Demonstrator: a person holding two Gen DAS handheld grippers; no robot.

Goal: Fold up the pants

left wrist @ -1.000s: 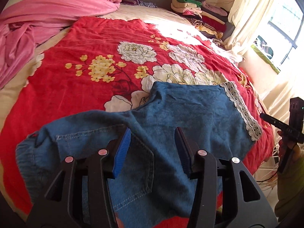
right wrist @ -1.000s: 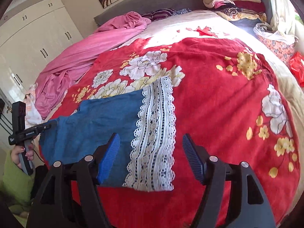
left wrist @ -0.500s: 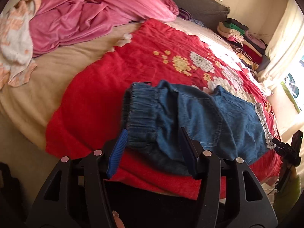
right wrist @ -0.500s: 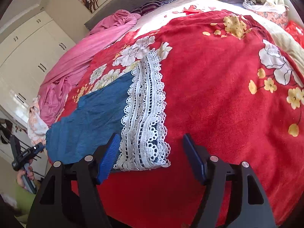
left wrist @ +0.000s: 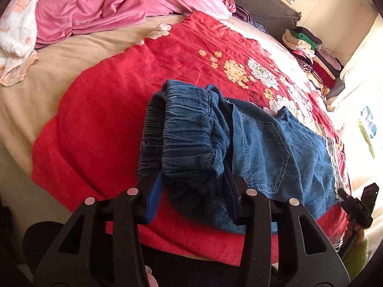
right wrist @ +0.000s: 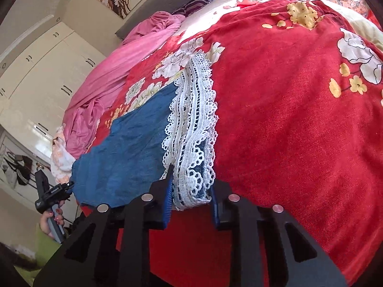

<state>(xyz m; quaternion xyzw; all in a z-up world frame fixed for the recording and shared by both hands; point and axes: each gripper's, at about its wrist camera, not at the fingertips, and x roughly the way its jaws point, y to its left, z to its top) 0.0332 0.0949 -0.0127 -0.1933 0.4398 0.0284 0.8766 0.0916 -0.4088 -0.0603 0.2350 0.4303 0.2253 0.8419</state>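
Blue denim pants (left wrist: pixel 263 143) lie folded lengthwise on a red flowered blanket (left wrist: pixel 107 110) near the bed's front edge. The elastic waistband (left wrist: pixel 189 129) is bunched at the left end. My left gripper (left wrist: pixel 191 196) straddles the waistband's near corner, jaws still apart around the cloth. The white lace hem (right wrist: pixel 191 124) is the other end of the pants (right wrist: pixel 134 148). My right gripper (right wrist: pixel 191 201) has its jaws close around the lace hem's near corner, pressing on it.
A pink sheet (left wrist: pixel 107 7) is heaped at the back left of the bed. Folded clothes (left wrist: pixel 308 47) are stacked at the far right by the curtain. White wardrobes (right wrist: pixel 36 71) stand beyond the bed. The blanket's front edge lies just below both grippers.
Both grippers moved down and in to the pants' ends. The left one swung to the waistband and now straddles it. The right one narrowed its jaws onto the lace hem.
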